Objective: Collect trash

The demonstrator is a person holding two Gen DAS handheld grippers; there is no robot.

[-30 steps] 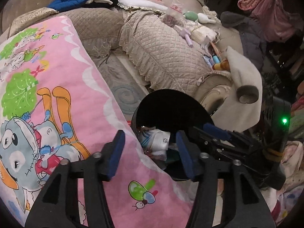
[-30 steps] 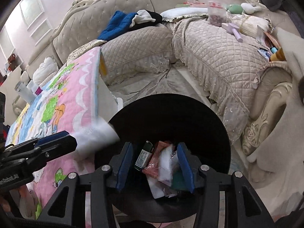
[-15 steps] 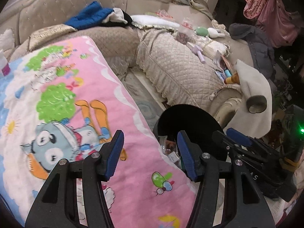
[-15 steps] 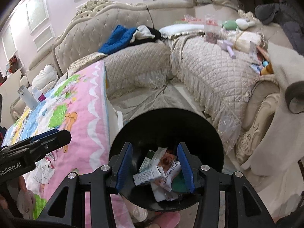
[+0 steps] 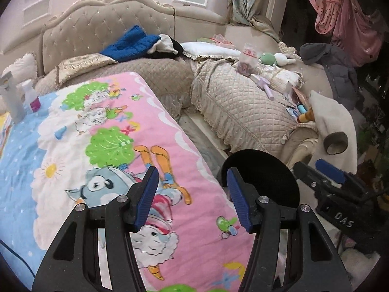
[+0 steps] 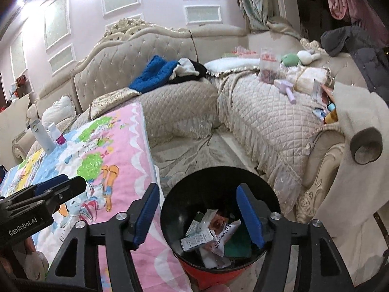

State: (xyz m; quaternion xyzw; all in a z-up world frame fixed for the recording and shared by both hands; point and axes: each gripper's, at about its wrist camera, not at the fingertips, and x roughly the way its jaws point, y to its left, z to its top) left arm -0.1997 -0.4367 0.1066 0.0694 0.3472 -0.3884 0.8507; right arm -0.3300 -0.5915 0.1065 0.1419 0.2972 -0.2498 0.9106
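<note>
A round bin with a black liner (image 6: 184, 194) stands on the floor by the table's corner; it holds several small boxes and wrappers (image 6: 209, 233). In the left wrist view the bin (image 5: 265, 170) shows only its dark inside. My right gripper (image 6: 198, 214) is open and empty, raised above the bin. My left gripper (image 5: 192, 197) is open and empty above the pink cartoon cloth (image 5: 97, 146) that covers the table. Each gripper shows at the edge of the other's view.
A white bottle (image 5: 11, 97) and a small pink-based bottle (image 5: 31, 97) stand at the table's far end. A beige quilted sofa (image 6: 267, 121) wraps around, strewn with a blue garment (image 6: 155, 73), toys and small items. A white coat (image 6: 352, 146) hangs over the sofa arm.
Both grippers have lifted up and back from the bin, widening the view. A white piece seen falling by the left gripper a second ago now lies among the trash in the bin.
</note>
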